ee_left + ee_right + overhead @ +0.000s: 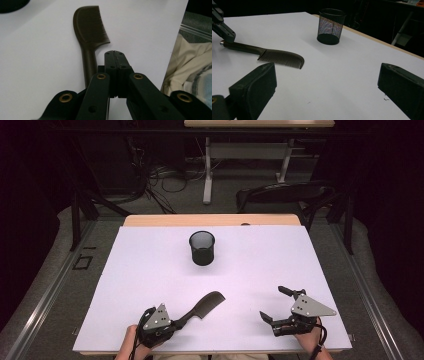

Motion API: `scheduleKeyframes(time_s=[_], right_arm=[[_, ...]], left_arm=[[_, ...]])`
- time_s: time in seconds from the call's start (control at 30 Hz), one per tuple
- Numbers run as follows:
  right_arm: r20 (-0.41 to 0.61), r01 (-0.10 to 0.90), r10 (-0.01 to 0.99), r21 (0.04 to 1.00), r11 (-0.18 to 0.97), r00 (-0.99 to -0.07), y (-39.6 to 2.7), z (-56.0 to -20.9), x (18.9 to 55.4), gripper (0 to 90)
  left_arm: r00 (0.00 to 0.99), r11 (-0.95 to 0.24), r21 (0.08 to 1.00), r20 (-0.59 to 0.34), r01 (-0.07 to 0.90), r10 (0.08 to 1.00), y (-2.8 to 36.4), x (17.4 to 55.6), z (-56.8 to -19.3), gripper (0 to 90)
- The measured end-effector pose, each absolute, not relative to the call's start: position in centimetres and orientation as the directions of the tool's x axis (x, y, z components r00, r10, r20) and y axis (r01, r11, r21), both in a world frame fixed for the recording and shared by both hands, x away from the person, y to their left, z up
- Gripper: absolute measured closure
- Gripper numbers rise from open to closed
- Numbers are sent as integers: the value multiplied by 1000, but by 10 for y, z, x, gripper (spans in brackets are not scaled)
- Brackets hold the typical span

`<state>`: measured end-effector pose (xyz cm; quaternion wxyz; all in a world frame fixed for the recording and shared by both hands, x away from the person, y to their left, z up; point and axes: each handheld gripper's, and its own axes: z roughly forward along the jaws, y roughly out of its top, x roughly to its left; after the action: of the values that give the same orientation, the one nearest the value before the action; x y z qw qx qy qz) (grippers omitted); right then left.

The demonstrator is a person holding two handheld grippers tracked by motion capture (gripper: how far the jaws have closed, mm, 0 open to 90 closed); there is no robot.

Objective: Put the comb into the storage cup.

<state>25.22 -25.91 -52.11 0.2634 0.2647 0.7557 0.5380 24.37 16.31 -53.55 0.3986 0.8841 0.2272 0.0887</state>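
With the left claw (115, 53) closed tight, jaw against jaw and nothing between them, we find the work at its very start. The dark brown plastic comb with a long handle (207, 302) lies flat on the white tabletop (150, 270). Its handle runs just beside that claw's left jaw, not between the pads, and its toothed head points away ahead of the tips. From the right gripper view, the left claw's tip sits right at the butt end of the handle, though we cannot tell whether it touches. The right claw (274, 303) stands wide open and holds nothing, well apart from the comb, which lies off to its left. The black wire-mesh cup (202, 248) stands upright far ahead of both claws, roughly midway between them. We can see nothing inside it, through the mesh or over the rim. As we judge it, the comb is bound for that cup, and nothing of the job is done. The grasp on the handle, the lift, the carry forward and the drop into the cup are all left to do.
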Motion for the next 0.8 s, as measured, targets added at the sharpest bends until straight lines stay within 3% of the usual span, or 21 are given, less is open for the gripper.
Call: scheduleKeyframes(time_s=[0.8], right_arm=[[-103, 130, 686, 951, 280, -721, -260, -521, 251, 18]], left_arm=[[881, -658, 656, -21, 370, 473, 160, 246, -545, 900]])
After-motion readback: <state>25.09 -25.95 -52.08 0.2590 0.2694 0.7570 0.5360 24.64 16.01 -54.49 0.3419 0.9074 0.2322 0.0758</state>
